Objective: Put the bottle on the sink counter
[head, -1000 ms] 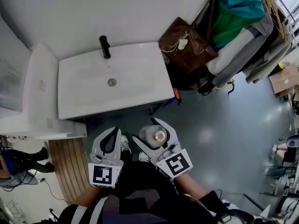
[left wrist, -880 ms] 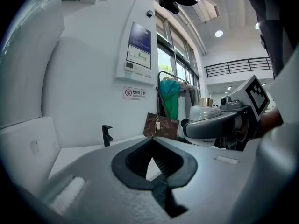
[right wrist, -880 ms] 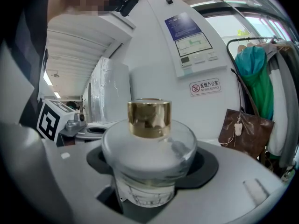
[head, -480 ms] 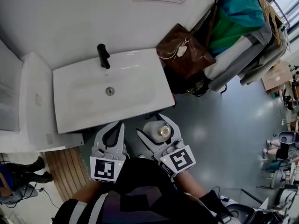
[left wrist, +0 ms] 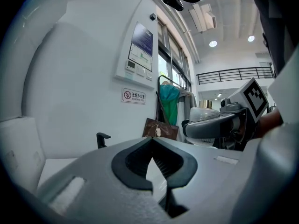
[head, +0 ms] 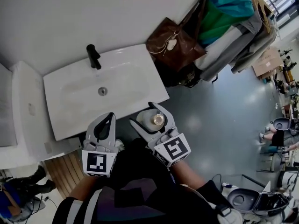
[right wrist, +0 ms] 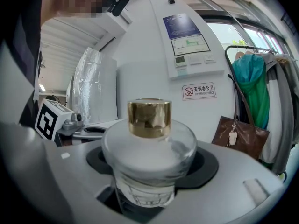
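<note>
A clear round glass bottle [head: 152, 120] with a gold cap [right wrist: 149, 118] sits upright between the jaws of my right gripper [head: 141, 114], which is shut on its body. The bottle hangs in the air just in front of the white sink counter's [head: 140, 85] front right corner, above the grey floor. My left gripper [head: 111, 115] is beside it to the left, at the counter's front edge. Its jaws are shut, with tips touching and nothing between them. In the left gripper view the black faucet [left wrist: 102, 138] stands beyond those jaws, and the right gripper with the bottle [left wrist: 210, 115] shows at the right.
A black faucet [head: 93, 56] stands at the back of the basin, against the white wall. A brown bag [head: 173, 48] and hanging coats [head: 224, 17] crowd the counter's right end. A white unit [head: 23, 111] flanks the left, and a wooden mat [head: 65, 171] lies below.
Both grippers have moved closer to the sink counter's front edge, the right one still carrying the bottle. The sink now lies further left in the head view.
</note>
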The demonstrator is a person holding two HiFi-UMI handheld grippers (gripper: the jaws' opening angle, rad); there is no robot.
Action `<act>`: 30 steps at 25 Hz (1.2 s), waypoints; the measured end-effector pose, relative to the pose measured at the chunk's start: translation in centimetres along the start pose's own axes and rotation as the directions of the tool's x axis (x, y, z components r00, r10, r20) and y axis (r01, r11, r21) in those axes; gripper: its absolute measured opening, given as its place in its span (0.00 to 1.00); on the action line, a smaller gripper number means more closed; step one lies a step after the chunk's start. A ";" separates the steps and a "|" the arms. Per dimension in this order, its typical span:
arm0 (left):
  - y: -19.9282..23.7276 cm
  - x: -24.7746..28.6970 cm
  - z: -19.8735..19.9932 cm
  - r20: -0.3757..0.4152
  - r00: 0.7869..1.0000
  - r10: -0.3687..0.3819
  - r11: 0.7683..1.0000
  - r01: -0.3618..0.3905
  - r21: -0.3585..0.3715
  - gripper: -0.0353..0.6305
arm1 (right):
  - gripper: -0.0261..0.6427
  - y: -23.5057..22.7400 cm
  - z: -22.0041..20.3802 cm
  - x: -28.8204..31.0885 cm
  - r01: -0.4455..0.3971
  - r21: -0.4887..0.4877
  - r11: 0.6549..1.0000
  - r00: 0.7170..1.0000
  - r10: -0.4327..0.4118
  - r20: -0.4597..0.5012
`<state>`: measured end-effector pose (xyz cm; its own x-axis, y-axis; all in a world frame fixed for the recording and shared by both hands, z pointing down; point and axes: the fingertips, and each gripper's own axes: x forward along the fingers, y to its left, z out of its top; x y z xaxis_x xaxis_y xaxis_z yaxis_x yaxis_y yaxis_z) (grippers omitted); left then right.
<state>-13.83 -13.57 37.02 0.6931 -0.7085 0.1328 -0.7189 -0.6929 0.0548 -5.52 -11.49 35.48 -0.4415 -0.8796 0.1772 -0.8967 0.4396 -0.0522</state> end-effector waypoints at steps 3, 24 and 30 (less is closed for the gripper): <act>0.6 0.8 -0.2 -0.017 1.000 0.002 1.000 -0.002 -0.013 0.05 | 0.54 -0.1 0.2 1.0 -0.007 0.010 1.000 1.000 0.007 -0.008; 6.6 14.4 -1.6 -0.116 0.989 0.091 0.996 -0.090 0.017 0.05 | 0.54 -11.4 -3.3 12.9 -0.089 0.019 0.996 0.990 0.090 -0.105; 8.2 18.6 -2.9 -0.157 0.981 0.117 0.993 -0.116 0.015 0.05 | 0.54 -15.3 -4.9 16.4 -0.091 0.039 0.995 0.986 0.095 -0.135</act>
<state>-6.98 -31.98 42.84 0.5874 -0.7547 0.2922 -0.7935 -0.6081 0.0246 1.10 -31.74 44.00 -0.5166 -0.8012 0.3022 -0.8534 0.5103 -0.1060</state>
